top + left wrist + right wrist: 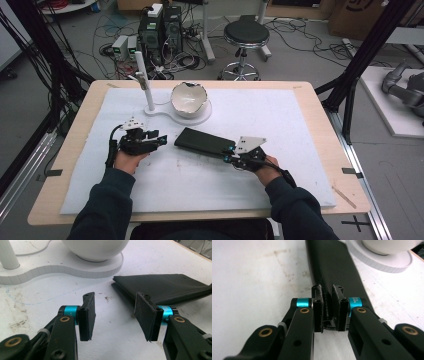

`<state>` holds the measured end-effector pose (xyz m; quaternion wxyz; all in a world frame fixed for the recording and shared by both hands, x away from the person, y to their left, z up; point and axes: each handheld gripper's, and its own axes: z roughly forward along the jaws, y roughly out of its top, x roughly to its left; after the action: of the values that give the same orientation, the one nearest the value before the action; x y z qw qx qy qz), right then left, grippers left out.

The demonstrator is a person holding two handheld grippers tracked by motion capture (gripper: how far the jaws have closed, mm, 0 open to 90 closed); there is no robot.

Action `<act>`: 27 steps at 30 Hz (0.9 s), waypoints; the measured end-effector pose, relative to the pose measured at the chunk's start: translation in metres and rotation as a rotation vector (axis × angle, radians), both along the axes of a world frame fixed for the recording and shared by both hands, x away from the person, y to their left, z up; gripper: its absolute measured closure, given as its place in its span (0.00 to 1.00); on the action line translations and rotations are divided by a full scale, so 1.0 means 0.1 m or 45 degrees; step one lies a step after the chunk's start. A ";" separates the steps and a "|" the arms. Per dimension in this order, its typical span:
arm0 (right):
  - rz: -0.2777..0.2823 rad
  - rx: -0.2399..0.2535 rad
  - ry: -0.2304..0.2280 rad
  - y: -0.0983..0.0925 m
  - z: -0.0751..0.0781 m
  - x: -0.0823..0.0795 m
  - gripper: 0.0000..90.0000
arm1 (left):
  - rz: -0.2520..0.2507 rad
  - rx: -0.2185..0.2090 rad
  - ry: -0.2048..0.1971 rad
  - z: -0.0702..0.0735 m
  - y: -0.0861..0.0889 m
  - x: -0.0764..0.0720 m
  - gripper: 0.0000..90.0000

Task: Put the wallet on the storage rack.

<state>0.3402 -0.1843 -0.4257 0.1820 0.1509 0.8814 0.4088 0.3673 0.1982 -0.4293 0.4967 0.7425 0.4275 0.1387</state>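
Observation:
A flat black leather-like pouch (202, 141) lies slanted on the white mat (280, 115) at mid-table. My right gripper (228, 154) is at the pouch's right end. In the right gripper view its pads (338, 307) are pressed together on the pouch's (332, 265) thin edge, so this gripper (329, 302) is shut on it. My left gripper (162, 140) sits just left of the pouch's other end. In the left gripper view it (116, 312) stands open with bare mat between its jaws, and the pouch's corner (170, 287) is just beyond the right-hand pad (145, 315).
Behind the pouch is a white stand base (165, 111) carrying a jagged-rimmed white bowl (188, 98) and an upright white post (142, 80). The mat's edges lie inside the wooden table rim (65, 150). A stool (245, 35) and cables are on the floor beyond.

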 end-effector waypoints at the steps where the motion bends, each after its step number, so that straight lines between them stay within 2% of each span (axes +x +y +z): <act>1: -0.008 0.023 0.008 -0.02 0.02 0.01 0.91 | 0.001 0.001 -0.001 0.00 0.01 0.00 0.57; 9: -0.107 0.188 0.162 -0.18 0.21 0.03 0.91 | 0.014 -0.014 -0.008 0.01 0.04 -0.01 0.57; 13: -0.147 0.275 0.212 -0.29 0.29 0.04 0.91 | 0.014 -0.019 -0.008 0.01 0.05 -0.01 0.58; 17: -0.218 0.345 0.261 -0.42 0.33 0.08 0.91 | 0.013 -0.020 -0.007 0.01 0.05 -0.01 0.58; 19: -0.280 0.400 0.297 -0.49 0.33 0.11 0.91 | 0.006 -0.018 -0.008 0.01 0.05 -0.01 0.59; 22: -0.370 0.444 0.300 -0.58 0.33 0.16 0.90 | 0.007 -0.018 -0.010 0.01 0.04 -0.02 0.59; 27: -0.414 0.459 0.250 -0.64 0.31 0.20 0.86 | 0.004 -0.016 -0.005 0.00 0.04 -0.02 0.59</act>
<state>0.3603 -0.2481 -0.3946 0.1291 0.3597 0.7720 0.5079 0.3657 0.2018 -0.4288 0.5018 0.7385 0.4287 0.1383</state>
